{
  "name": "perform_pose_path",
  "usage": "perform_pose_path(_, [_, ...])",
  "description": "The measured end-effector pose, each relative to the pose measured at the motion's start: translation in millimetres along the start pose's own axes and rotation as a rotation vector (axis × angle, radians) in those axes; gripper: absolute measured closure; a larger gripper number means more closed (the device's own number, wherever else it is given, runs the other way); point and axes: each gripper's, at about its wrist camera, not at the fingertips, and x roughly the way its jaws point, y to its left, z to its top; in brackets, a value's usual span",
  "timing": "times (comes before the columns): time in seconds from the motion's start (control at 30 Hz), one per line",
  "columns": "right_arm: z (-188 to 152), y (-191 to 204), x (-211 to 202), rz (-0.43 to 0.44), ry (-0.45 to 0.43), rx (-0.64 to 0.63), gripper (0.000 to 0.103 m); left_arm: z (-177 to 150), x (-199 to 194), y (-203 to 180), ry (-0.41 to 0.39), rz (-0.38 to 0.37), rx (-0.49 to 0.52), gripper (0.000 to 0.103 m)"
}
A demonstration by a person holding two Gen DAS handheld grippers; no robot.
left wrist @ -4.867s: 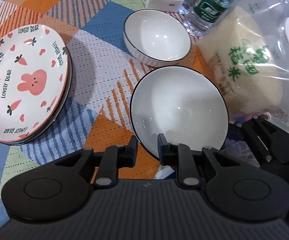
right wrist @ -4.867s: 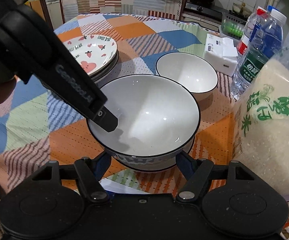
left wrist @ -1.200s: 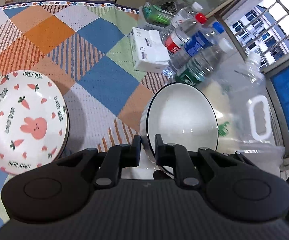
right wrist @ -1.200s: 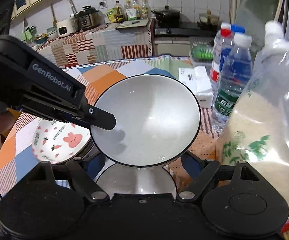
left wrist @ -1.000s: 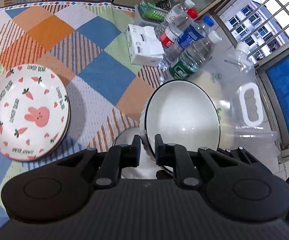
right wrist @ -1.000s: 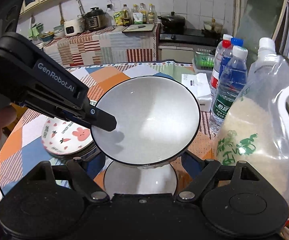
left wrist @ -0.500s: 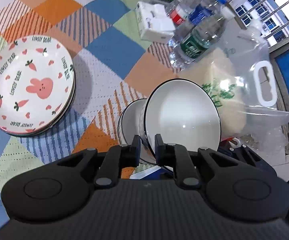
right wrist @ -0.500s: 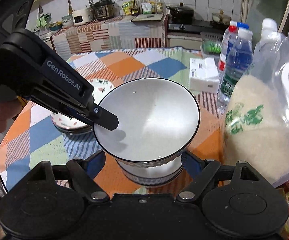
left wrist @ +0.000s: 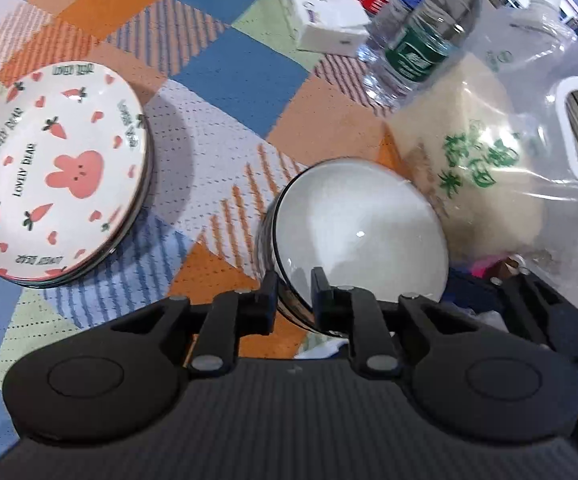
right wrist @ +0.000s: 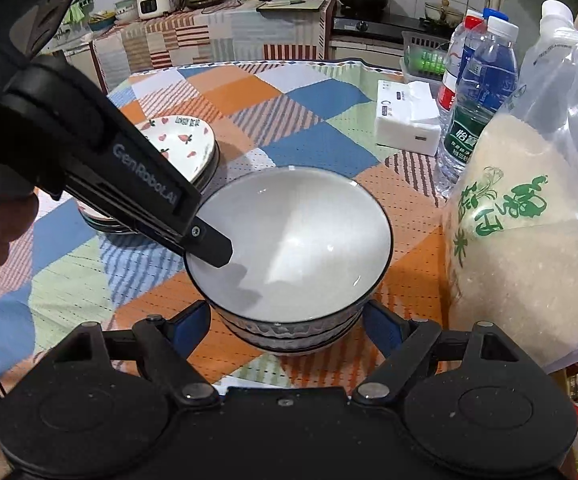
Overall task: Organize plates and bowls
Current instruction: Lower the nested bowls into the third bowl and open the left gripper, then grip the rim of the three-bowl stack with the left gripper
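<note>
My left gripper (left wrist: 293, 280) straddles the top bowl's (right wrist: 289, 240) near rim, one finger inside, one outside; jaws narrow and opening, rim between them. My right gripper (right wrist: 289, 320) stands wide, a finger on either side of the bowls, gripping nothing. Top bowl sits nested in the lower bowl (right wrist: 289, 338). Plates (left wrist: 53, 168) lie stacked left of the bowls; rice bag (right wrist: 529, 248) just right of them.

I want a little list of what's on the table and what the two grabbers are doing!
top bowl: nested in lower bowl
left gripper: jaws opening, straddling top bowl's rim
right gripper: open, either side of the bowls
bunny plates: stacked, left of bowls
rice bag: right of bowls
water bottles: behind rice bag
tissue pack: beside bottles
</note>
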Motion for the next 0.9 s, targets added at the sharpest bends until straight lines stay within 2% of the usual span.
perform_pose_path(0.13, [-1, 6, -4, 0.001, -0.024, -0.038, 0.012, -2, -12, -1, -0.018, -0.054, 0.014, 0.071])
perform_pose_path(0.3, [-7, 16, -6, -0.013, -0.016, -0.04, 0.012, -8, -36, -6, -0.084, -0.044, 0.052, 0.069])
perform_pose_path(0.4, [-11, 22, -14, -0.013, -0.021, -0.054, 0.012, -12, -45, -6, -0.077, -0.051, 0.067, 0.068])
perform_pose_path(0.7, [-16, 35, -45, -0.028, -0.051, -0.104, 0.013, -36, -69, -18, -0.076, -0.001, 0.161, 0.066])
perform_pose_path(0.9, [-19, 40, -61, -0.03, -0.054, -0.128, 0.013, -49, -77, -22, -0.078, -0.014, 0.182, 0.064])
